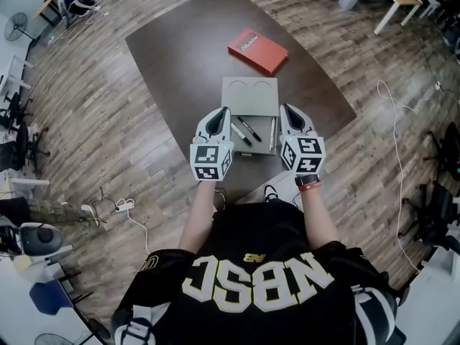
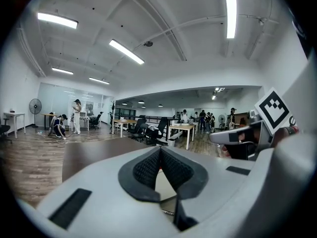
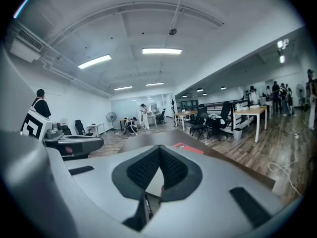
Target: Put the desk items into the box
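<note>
Left gripper (image 1: 223, 113) and right gripper (image 1: 284, 111) (both closed, empty) flank the box (image 1: 249, 98).

Large white block letters, seen upside down from above, spell "NBSC" across the black shirt (image 1: 251, 282) of the person standing behind the left tongs (image 1: 224, 111) and right tongs (image 1: 284, 108). A small emblem that looks like "NB" sits on the side of the letters nearer the tongs. On the table (image 1: 172, 56), beyond the right tongs, lies a red book (image 1: 257, 51) whose white print is too small to read. The left cube (image 1: 211, 161) and right cube (image 1: 302, 154) carry black-and-white square markers, no words.
</note>
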Available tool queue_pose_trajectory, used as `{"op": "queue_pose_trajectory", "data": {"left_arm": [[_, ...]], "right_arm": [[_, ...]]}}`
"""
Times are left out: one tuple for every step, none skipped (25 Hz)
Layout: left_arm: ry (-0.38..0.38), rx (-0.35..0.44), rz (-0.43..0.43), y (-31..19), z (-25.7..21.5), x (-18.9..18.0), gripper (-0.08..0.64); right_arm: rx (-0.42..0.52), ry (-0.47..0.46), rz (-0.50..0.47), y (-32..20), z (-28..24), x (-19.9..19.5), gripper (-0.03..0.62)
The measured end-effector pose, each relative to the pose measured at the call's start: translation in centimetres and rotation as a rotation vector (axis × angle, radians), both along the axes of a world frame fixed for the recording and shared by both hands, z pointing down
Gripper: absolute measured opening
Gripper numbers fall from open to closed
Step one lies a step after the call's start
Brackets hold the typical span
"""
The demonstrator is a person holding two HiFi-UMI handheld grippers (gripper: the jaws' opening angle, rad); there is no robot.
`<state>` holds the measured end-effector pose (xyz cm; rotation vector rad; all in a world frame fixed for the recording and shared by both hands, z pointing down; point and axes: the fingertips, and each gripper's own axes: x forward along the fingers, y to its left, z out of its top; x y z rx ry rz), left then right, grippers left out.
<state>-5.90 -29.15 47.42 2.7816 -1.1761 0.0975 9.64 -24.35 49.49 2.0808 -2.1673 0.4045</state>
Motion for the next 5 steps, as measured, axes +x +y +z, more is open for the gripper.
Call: {"op": "queue_pose_trajectory", "data": {"left_arm": [[-0.004,0.0,0.0,0.11,0.09,-0.01,0.014],[-0.008,-0.001,-0.001,0.21,0.21,-0.06,0.015],[-0.012,-0.003,-0.003,0.29,0.36,-0.13,0.014],[-0.016,-0.005,-0.005,0.38,0.55,-0.23,0.014],[-0.021,-0.007,-0.007,0.47,0.75,-0.33,0.015]], "right_arm": [[-0.001,0.002,-0.005,0.06,0.02,-0.1,0.009],[-0.001,0.004,-0.01,0.11,0.05,-0.23,0.009],[-0.003,0.004,-0.015,0.16,0.11,-0.38,0.009],[-0.004,0.003,-0.021,0.21,0.19,-0.55,0.009],[-0.006,0.003,-0.027,0.27,0.28,-0.72,0.009]]}}
